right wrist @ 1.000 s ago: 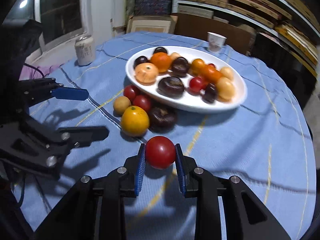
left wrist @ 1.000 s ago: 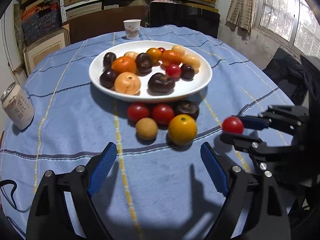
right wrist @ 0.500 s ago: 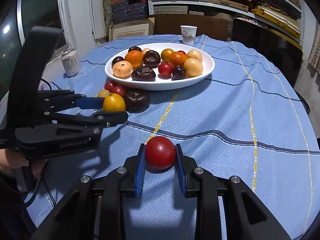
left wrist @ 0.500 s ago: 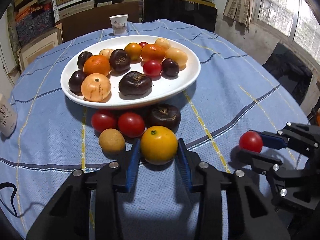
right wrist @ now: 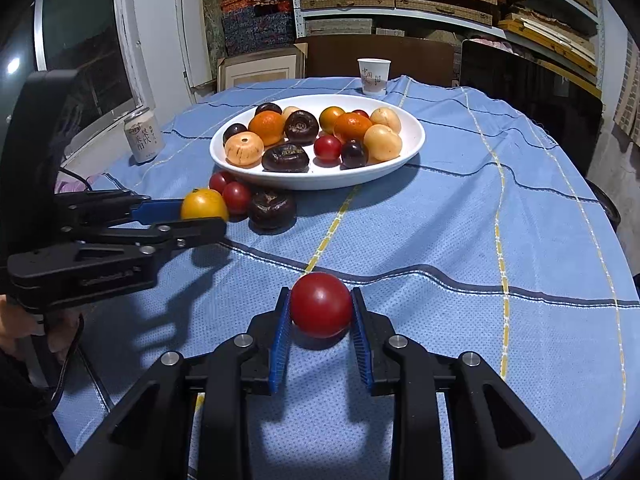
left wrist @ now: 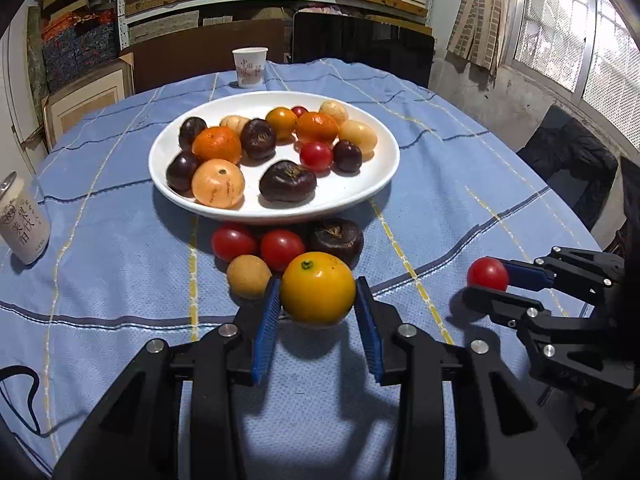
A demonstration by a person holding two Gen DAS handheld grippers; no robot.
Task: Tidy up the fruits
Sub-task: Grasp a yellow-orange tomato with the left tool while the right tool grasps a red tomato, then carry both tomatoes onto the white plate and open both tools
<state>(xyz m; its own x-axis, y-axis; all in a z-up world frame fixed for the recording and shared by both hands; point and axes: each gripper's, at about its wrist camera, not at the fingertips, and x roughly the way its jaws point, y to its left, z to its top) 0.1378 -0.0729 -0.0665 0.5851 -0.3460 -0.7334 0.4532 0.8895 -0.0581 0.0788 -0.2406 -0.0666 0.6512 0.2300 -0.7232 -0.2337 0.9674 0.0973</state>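
Note:
A white plate point(left wrist: 372, 188) point(right wrist: 412, 148) holds several oranges, dark fruits, pale fruits and small red tomatoes. In front of it on the blue cloth lie two red tomatoes point(left wrist: 256, 242), a tan fruit point(left wrist: 249, 276) and a dark fruit point(left wrist: 336, 236). My left gripper point(left wrist: 318, 300) point(right wrist: 200, 216) is shut on a yellow-orange fruit point(left wrist: 318, 288) point(right wrist: 204, 205) right before that group. My right gripper point(right wrist: 321, 312) point(left wrist: 486, 286) is shut on a red tomato point(right wrist: 321, 305) point(left wrist: 487, 274), held low over the cloth to the right of the left gripper.
A drink can point(left wrist: 22, 220) point(right wrist: 143, 136) stands at the table's left side. A paper cup point(left wrist: 250, 67) point(right wrist: 373, 76) stands behind the plate. Shelves of boxes, a dark chair back point(left wrist: 360, 48) and windows surround the round table.
My left gripper moved forward and closed on the yellow-orange fruit, which now sits a little off the cloth. My right gripper pulled back from the plate, still holding the red tomato.

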